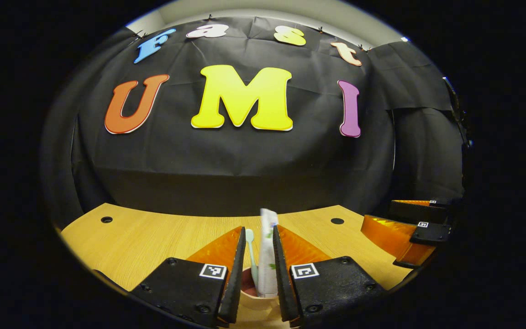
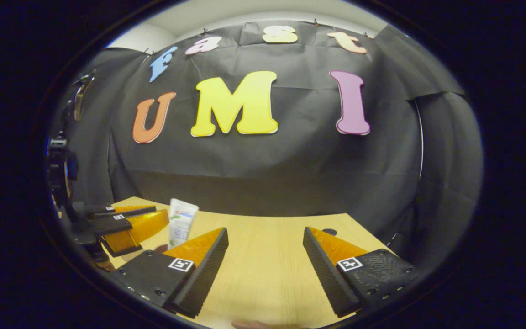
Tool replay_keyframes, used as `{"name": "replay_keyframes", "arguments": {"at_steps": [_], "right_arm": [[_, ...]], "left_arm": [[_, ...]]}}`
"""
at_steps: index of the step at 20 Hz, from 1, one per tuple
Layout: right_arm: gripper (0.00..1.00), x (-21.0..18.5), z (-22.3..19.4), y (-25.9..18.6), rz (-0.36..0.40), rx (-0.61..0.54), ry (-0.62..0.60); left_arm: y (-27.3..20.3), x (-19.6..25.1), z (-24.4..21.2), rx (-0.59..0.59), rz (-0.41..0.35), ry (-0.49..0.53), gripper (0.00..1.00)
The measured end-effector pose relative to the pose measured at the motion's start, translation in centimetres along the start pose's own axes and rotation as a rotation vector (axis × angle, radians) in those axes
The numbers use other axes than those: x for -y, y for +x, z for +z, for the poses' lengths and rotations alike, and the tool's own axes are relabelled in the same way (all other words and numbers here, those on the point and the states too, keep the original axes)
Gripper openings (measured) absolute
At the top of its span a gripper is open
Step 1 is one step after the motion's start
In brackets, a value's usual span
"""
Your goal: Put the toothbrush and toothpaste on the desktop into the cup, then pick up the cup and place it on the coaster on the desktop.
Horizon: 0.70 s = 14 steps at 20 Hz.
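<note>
Wood-grain desktop (image 2: 263, 269) is filling the lower part of both views, with the black cloth wall (image 1: 244, 169) rising behind it. Nearest in the left gripper view, the left gripper (image 1: 259, 265) is closing around the cup (image 1: 256, 301), whose pale rim and reddish inside are showing low between its fingers; the fingers are sitting narrowly apart, just beside the cup's sides, and whether both are actually pressing on it I cannot tell. Standing upright in the cup between those fingers are the toothbrush (image 1: 250, 253), on the left-hand side, and the white toothpaste tube (image 1: 267, 256), poking up past the fingertips. Farther off, to the right of the left gripper, the right gripper (image 1: 404, 233) is hovering above the desktop. In the right gripper view, the right gripper (image 2: 265, 256) is hanging with its fingers spread wide and nothing between them, bare desktop lying beyond; off to its left the toothpaste tube (image 2: 181, 221) is standing up beside the left gripper (image 2: 126, 224). Judging from this, the first part of the task looks done, both items sitting in the cup; what is remaining is carrying the cup onto the coaster, which I am not making out anywhere here.
</note>
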State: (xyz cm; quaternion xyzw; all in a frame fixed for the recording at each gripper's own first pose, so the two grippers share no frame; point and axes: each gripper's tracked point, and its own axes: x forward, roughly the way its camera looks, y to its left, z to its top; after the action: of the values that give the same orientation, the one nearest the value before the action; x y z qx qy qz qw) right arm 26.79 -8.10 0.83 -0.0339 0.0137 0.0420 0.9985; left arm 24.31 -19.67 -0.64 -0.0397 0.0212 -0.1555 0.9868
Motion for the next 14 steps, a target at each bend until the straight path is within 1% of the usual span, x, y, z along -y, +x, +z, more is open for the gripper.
{"name": "replay_keyframes", "arguments": {"at_steps": [1,5,6,8,10,11,12,14], "right_arm": [[0.97,-0.2,0.2,-0.1,0.002,0.013,-0.009],[0.98,-0.8,0.1,-0.3,0.012,0.005,-0.002],[0.99,-1.2,0.2,-0.4,0.016,0.010,-0.005],[0.99,-2.4,0.7,-0.7,0.039,0.028,0.002],[0.98,-4.0,0.4,-1.0,0.069,0.020,-0.001],[0.99,-4.6,0.0,-1.1,0.069,0.011,-0.007],[0.98,-5.0,-0.4,-1.3,0.065,0.000,-0.022],[0.98,-6.2,-1.3,-1.8,0.060,-0.019,-0.050]], "left_arm": [[0.0,0.1,-0.2,-0.005,-0.003,-0.001,0.37],[-0.2,-0.5,-1.7,-0.053,0.011,-0.009,0.39],[-0.4,-0.7,-1.8,-0.059,0.016,-0.014,0.43],[-1.0,-1.2,-1.8,-0.065,0.028,-0.018,0.48],[-1.9,-1.3,-1.2,-0.056,0.021,-0.019,0.52],[-2.5,-1.4,-0.9,-0.048,0.015,-0.019,0.55],[-3.2,-1.6,-0.7,-0.043,0.011,-0.017,0.54],[-4.5,-2.4,-0.6,-0.039,0.021,-0.009,0.80]]}}
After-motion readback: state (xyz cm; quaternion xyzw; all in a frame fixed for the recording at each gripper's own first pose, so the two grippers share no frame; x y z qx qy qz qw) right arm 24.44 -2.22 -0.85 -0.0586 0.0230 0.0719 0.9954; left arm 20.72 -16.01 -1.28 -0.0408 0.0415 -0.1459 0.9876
